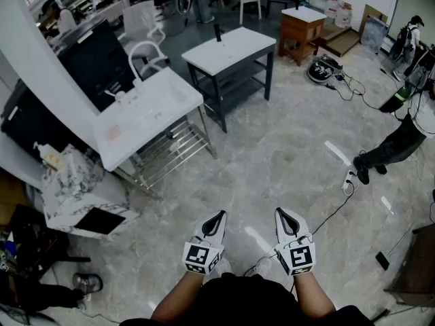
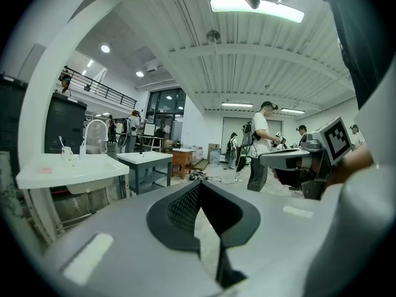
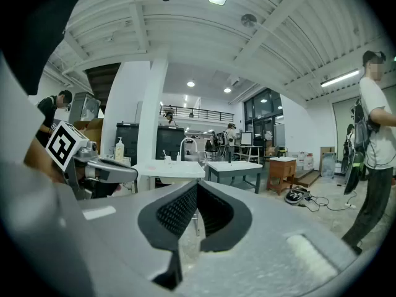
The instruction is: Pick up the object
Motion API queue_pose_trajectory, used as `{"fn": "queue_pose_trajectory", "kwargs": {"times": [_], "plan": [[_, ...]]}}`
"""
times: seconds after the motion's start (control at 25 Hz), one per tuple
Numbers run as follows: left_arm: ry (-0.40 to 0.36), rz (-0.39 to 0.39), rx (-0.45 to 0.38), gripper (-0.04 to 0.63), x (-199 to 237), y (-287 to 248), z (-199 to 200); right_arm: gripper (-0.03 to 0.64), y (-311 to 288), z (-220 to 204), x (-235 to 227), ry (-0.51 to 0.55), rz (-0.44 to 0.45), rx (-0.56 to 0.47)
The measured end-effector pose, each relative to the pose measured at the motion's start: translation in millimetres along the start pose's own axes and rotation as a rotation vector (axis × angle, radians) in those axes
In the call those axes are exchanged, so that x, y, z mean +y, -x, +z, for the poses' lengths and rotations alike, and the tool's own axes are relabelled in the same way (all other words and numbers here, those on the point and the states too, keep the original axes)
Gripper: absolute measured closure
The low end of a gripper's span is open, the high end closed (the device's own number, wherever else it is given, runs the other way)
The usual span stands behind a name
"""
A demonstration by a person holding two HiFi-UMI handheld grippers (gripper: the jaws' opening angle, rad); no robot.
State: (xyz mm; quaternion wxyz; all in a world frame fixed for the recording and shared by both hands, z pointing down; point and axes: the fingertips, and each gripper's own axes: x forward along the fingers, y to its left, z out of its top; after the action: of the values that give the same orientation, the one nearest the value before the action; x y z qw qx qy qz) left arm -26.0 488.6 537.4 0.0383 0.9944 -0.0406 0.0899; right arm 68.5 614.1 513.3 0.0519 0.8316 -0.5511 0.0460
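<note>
Foreground: two forearms reach out level over the floor, each hand holding a claw with a marker cube. Left gripper: jaws pressed together at the tips, nothing between them. Right gripper: jaws likewise closed tip to tip and empty, just beside the left one.

Beneath and ahead: pale marble floor, with a thin cable running to a power strip at the right.

Middle distance, left: white sink unit on a metal rack, with a curved faucet and small items at its back edge. Behind it stands a grey table with a white top carrying a dark bottle.

Farther back: a wooden cabinet.

Which item is the object to pick up cannot be told; everything on the furniture stands well apart from both claws.
</note>
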Motion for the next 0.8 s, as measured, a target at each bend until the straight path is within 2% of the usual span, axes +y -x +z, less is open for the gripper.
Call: {"fn": "queue_pose_trajectory", "kwargs": {"times": [0.4,0.64,0.8], "plan": [[0.01,0.003,-0.003,0.577,8,19,-1,0.615,-5,4,22,0.013,0.01,0.009],[0.026,0.019,-0.011,0.577,30,39,-3,0.614,-19,9,44,-0.046,0.032,0.001],[0.027,0.018,-0.014,0.577,47,55,-3,0.614,-30,17,63,-0.041,0.051,-0.001]]}}
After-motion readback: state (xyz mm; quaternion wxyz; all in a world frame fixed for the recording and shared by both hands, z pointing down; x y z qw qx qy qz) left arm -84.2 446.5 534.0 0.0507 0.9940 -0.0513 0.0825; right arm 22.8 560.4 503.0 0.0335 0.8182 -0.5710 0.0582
